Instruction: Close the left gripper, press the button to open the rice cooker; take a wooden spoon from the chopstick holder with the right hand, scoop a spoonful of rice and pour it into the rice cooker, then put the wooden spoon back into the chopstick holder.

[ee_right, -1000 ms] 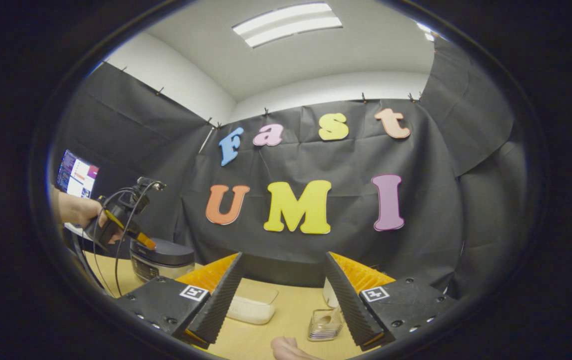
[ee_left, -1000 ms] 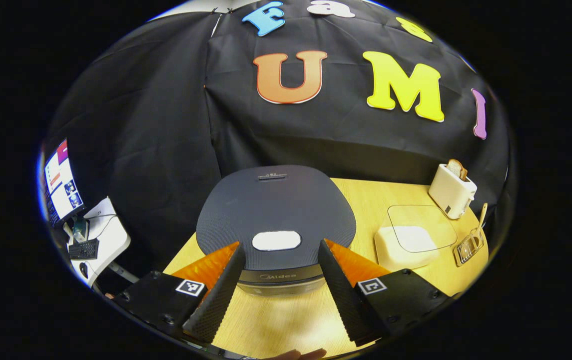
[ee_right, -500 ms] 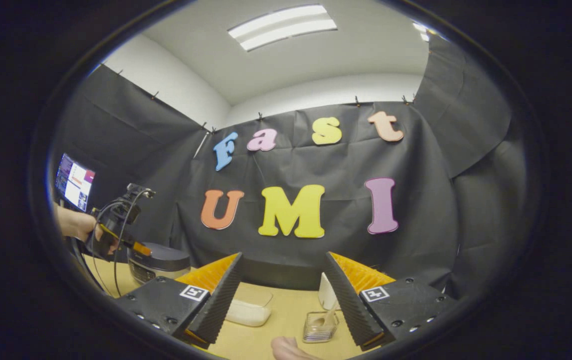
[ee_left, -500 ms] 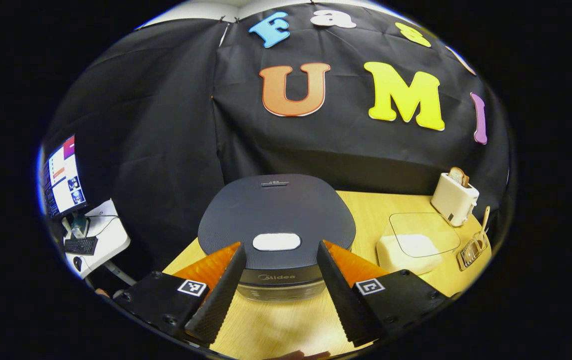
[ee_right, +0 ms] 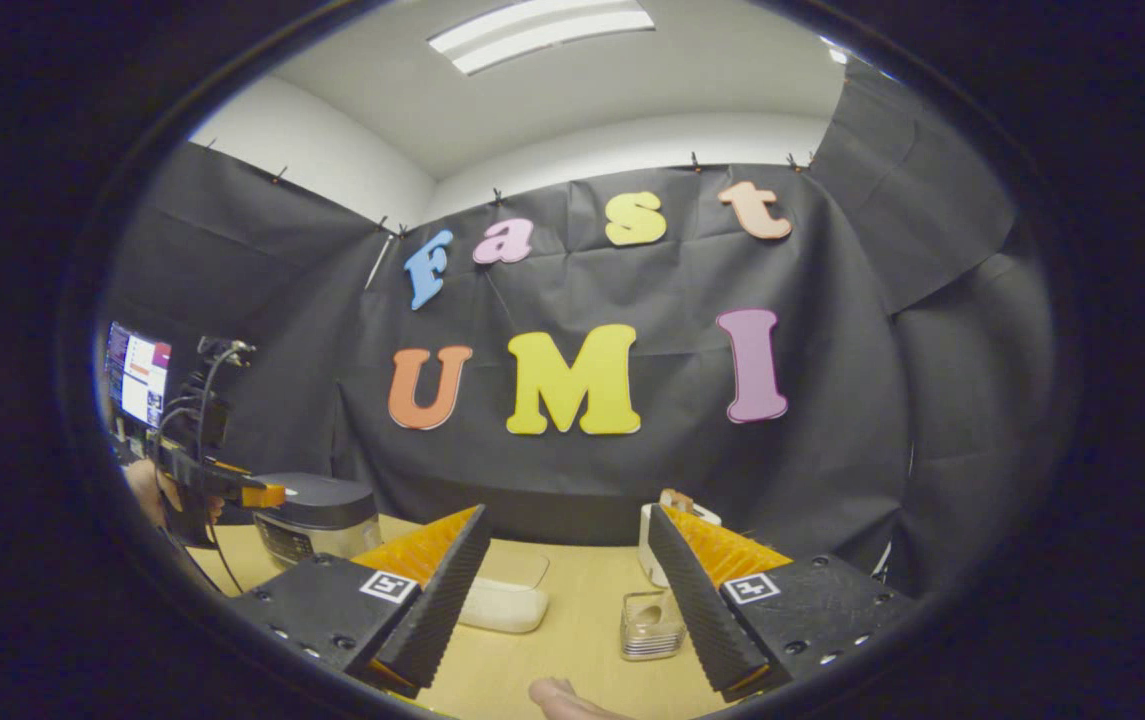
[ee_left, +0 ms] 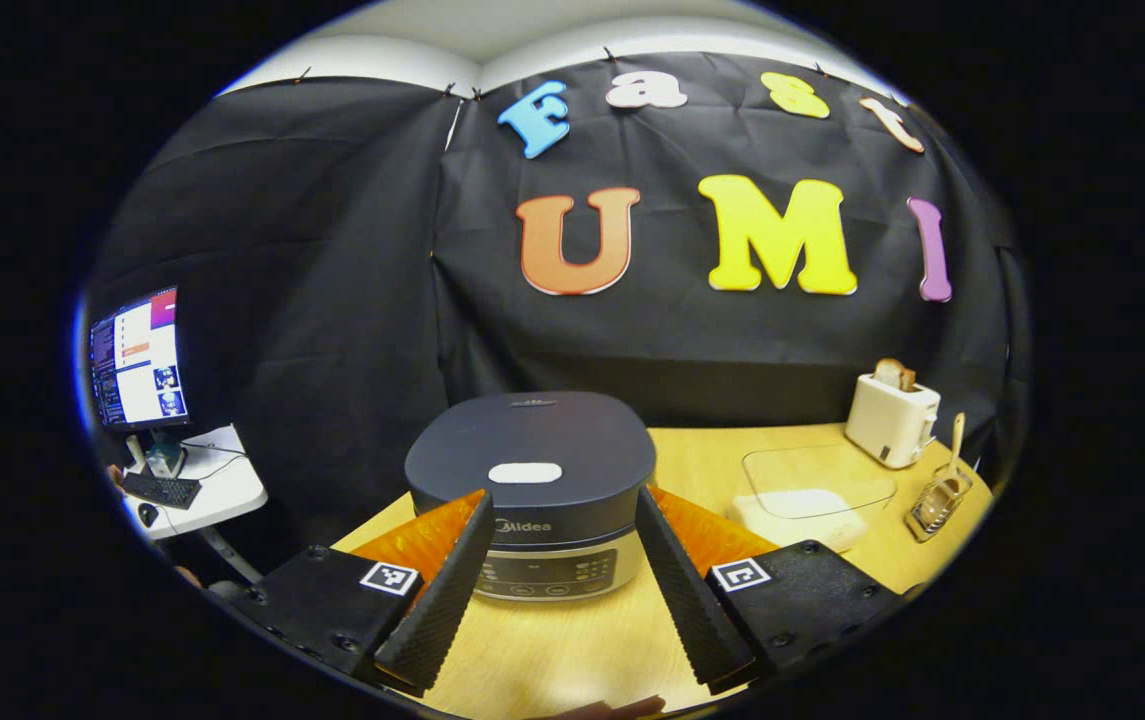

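Over on the left of the worktop (ee_left: 572, 650) sits the rice cooker (ee_left: 532, 470), lid down, white button (ee_left: 525, 473) on top. Left gripper (ee_left: 557, 585) hovers just in front of it, jaws spread wide, nothing between them. Further right there's a clear tub of rice (ee_left: 802, 495), then the chopstick holder (ee_left: 935, 502) with the wooden spoon (ee_left: 954, 445) standing in it. Right gripper (ee_right: 567, 600) is also spread, holding nothing.

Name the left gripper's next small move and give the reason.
Probably shut the left gripper first: its jaws stand wide open facing the rice cooker, whose lid is still down and whose white button is untouched. Closed fingers would give one tip to press with.
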The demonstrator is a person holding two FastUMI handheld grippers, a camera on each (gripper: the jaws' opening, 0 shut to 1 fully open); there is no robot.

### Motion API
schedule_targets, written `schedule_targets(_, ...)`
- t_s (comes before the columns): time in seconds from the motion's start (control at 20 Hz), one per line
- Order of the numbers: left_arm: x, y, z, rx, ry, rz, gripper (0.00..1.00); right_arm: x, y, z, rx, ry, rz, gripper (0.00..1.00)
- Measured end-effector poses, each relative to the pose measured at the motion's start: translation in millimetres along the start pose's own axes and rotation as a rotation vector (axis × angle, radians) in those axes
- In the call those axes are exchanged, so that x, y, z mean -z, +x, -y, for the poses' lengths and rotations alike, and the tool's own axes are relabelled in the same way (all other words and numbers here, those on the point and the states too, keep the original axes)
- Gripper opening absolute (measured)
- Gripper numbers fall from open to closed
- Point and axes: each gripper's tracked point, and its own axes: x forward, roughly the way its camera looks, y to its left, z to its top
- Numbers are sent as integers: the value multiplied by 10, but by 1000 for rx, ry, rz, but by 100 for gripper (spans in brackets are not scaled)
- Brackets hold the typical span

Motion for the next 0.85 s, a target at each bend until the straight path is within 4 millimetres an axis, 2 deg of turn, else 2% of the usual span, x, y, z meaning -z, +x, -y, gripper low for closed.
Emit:
schedule_targets(0.15, 90, -359, 85, 33, -32, 39, 91, 92, 3, -32, 50, -12, -58, 95)
schedule_targets(0.3, 272, -641, 178, 70, -18, 43, 91, 139, -108, -296, 1, -10, -80, 97)
schedule_targets(0.45, 379, -733, 309, 124, -15, -12, 90, 204, -149, -352, 11, -45, -86, 95)
schedule_targets(0.55, 233, -755, 314, 143, -29, 39, 92, 240, -149, -472, 0, -53, -86, 95)
schedule_targets(0.6, 257, -786, 299, 146, -28, 32, 90, 270, -138, -526, -9, -63, -89, 97)
schedule_targets(0.85, 276, -836, 307, 150, -11, 36, 90, 411, -57, -504, 15, -116, -115, 95)
